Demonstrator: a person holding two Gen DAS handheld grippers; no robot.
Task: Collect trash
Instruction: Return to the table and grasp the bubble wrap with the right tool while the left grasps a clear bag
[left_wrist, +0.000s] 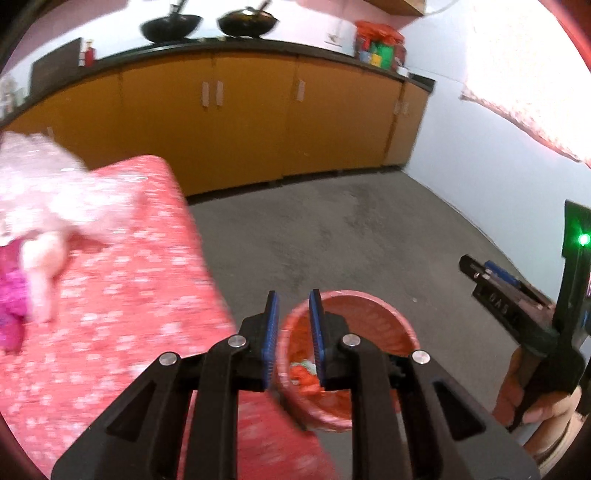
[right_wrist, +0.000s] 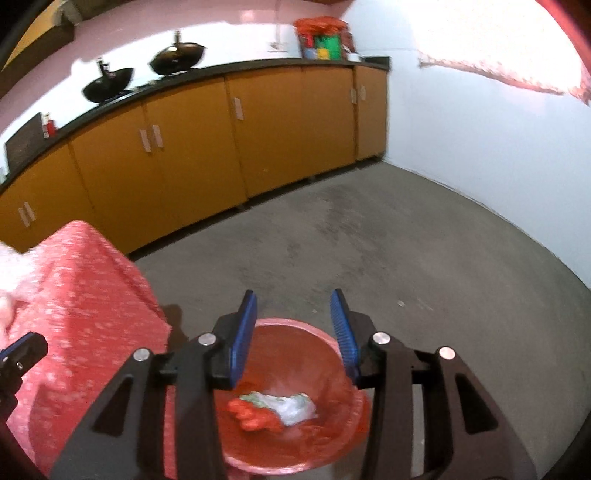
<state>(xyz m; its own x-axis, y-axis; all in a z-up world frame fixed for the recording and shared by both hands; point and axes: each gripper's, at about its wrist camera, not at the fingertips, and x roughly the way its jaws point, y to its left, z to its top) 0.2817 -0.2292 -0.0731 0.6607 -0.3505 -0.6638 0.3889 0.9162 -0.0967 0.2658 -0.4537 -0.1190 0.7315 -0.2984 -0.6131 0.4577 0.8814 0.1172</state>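
— While both claws hang over the red bin (right_wrist: 295, 398), what do they hold?
— Nothing. The left gripper (left_wrist: 293, 325) has a narrow gap with only air between its pads; the right gripper (right_wrist: 295, 325) stands wider, also empty.
— And the trash?
— A crumpled red and white wad (right_wrist: 273, 410) lies in the bin's bottom, at six o'clock from the right gripper. The red-covered bed (left_wrist: 122, 295) sits at nine o'clock.
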